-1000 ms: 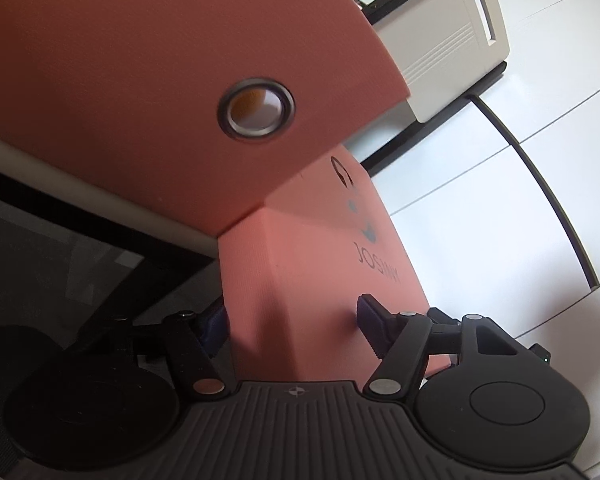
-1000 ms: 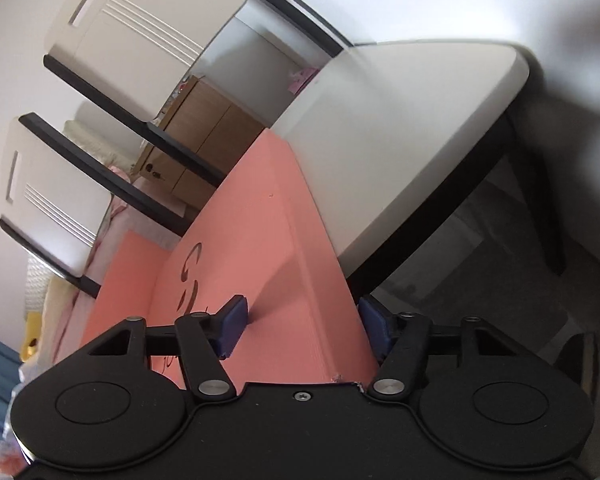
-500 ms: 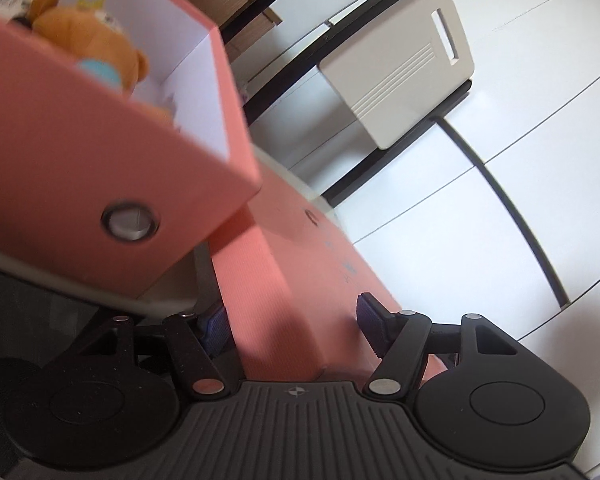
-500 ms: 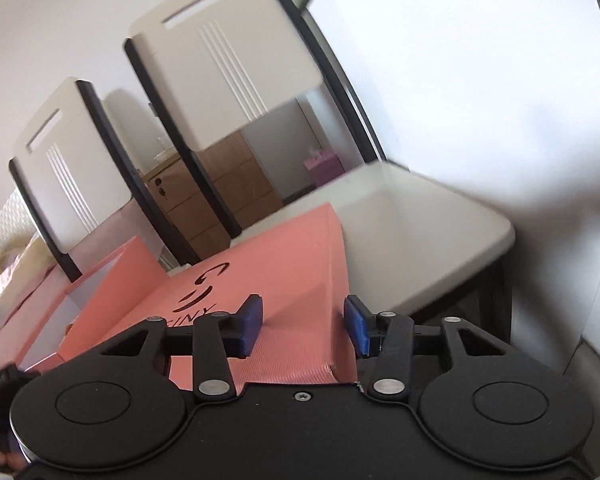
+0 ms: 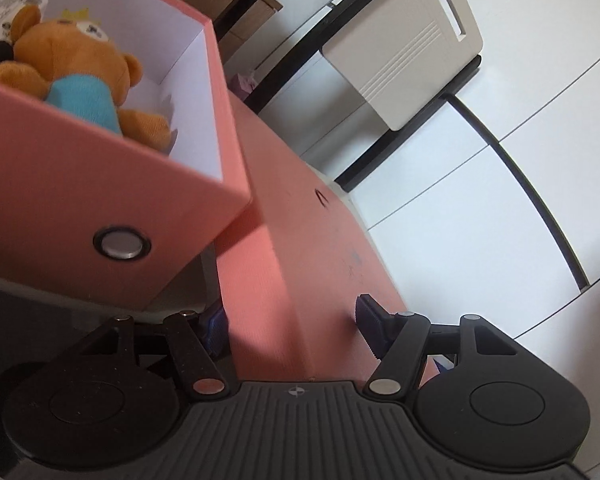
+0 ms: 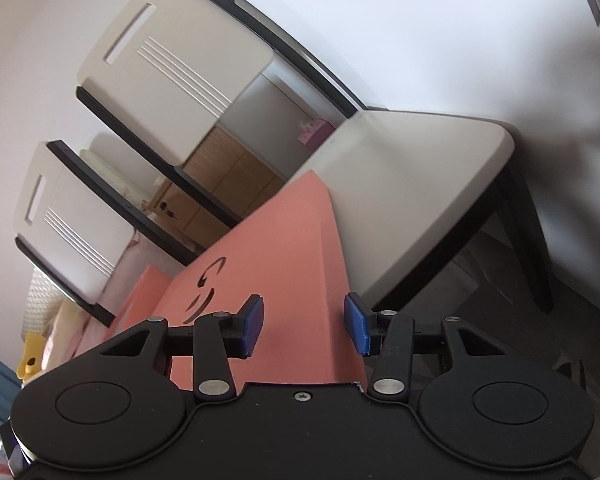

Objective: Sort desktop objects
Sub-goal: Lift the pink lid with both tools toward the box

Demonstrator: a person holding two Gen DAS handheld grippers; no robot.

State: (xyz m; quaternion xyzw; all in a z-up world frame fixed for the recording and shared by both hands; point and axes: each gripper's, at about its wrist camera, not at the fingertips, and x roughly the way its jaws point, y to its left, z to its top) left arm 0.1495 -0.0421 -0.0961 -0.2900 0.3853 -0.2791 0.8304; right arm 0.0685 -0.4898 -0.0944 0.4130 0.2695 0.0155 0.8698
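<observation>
Your left gripper [image 5: 290, 330] straddles one end of the coral lid [image 5: 300, 248], blue pads against both of its faces, so it looks clamped on it. Just left of the lid sits the open coral box [image 5: 100, 184], with an orange teddy bear [image 5: 80, 80] in a blue shirt lying inside (a metal grommet shows on the box's front). Your right gripper [image 6: 303, 322] frames the lid's other end [image 6: 288, 264]; its pads seem to press the lid, though the contact is hard to confirm. A cream chair [image 6: 412, 172] stands beyond
</observation>
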